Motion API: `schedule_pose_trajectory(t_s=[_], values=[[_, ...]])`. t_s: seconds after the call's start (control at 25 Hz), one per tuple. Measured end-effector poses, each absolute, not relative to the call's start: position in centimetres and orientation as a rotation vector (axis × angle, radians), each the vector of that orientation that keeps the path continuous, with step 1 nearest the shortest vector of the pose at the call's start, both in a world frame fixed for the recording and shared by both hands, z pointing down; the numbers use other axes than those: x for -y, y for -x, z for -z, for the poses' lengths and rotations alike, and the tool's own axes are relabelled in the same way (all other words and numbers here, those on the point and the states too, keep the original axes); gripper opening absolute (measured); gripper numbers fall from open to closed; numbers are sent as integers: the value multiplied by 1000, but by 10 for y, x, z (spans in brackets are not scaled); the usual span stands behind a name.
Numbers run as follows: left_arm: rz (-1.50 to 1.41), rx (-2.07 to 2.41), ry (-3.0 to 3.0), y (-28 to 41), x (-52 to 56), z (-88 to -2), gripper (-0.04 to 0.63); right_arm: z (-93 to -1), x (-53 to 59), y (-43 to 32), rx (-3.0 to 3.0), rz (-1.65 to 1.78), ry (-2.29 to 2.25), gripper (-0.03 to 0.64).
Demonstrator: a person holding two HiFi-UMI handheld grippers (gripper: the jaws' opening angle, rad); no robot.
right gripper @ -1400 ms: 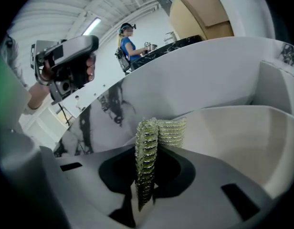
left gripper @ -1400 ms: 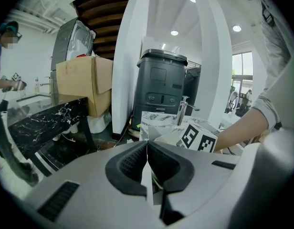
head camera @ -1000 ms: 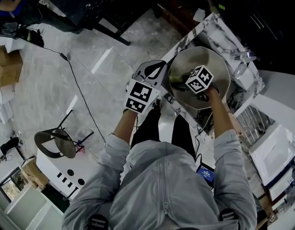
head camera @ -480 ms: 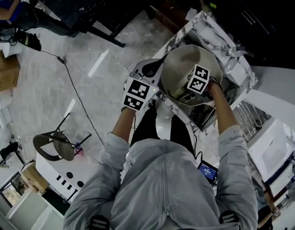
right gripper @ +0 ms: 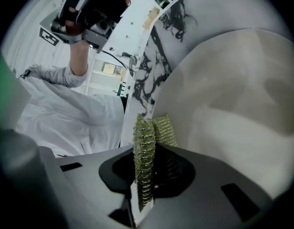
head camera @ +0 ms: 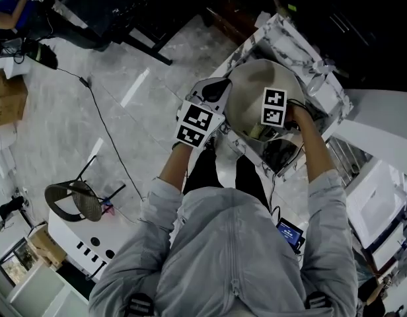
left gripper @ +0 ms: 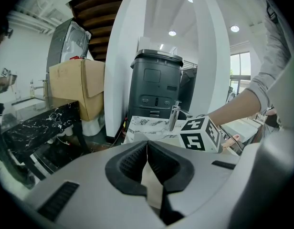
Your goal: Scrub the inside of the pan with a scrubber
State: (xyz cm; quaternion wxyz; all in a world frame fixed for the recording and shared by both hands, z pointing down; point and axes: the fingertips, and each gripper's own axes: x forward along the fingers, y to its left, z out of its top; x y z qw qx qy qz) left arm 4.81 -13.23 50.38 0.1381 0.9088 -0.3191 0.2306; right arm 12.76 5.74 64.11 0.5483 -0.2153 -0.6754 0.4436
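Note:
A round cream pan [head camera: 246, 88] rests on the marble counter [head camera: 286, 35] in the head view. My right gripper [head camera: 258, 125] reaches into it from the right, under its marker cube [head camera: 274, 107]. In the right gripper view that gripper [right gripper: 147, 152] is shut on a green scrubber [right gripper: 159, 130], which pokes out against the pan's pale inner wall [right gripper: 233, 104]. My left gripper [head camera: 220, 101] sits at the pan's left side. In the left gripper view it [left gripper: 147, 144] is shut on a thin beige part of the pan [left gripper: 152, 185]; handle or rim, I cannot tell.
A faucet [left gripper: 174, 116] and sink edge stand behind the pan. A black bin [left gripper: 154, 89] and a cardboard box [left gripper: 75, 87] are further back. A wire rack [head camera: 349, 164] lies to the right. On the floor to the left are a chair [head camera: 74, 200] and a cable.
The right gripper with the scrubber has turned and slid a little towards the pan's near right side. The left gripper has stayed on the pan's left side.

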Motion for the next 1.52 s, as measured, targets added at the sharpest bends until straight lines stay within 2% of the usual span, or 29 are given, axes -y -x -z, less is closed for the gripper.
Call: schedule_pose_trajectory(t_s=[0.84, 1.08, 1.52], values=[[-618, 915, -2633, -40, 113, -490, 23, -651, -36, -209, 1283, -681, 213, 83], [-623, 920, -2638, -38, 111, -490, 23, -670, 12, -241, 1262, -418, -22, 83], [-651, 922, -2623, -29, 113, -498, 23, -703, 39, -252, 1232, -283, -178, 83]])
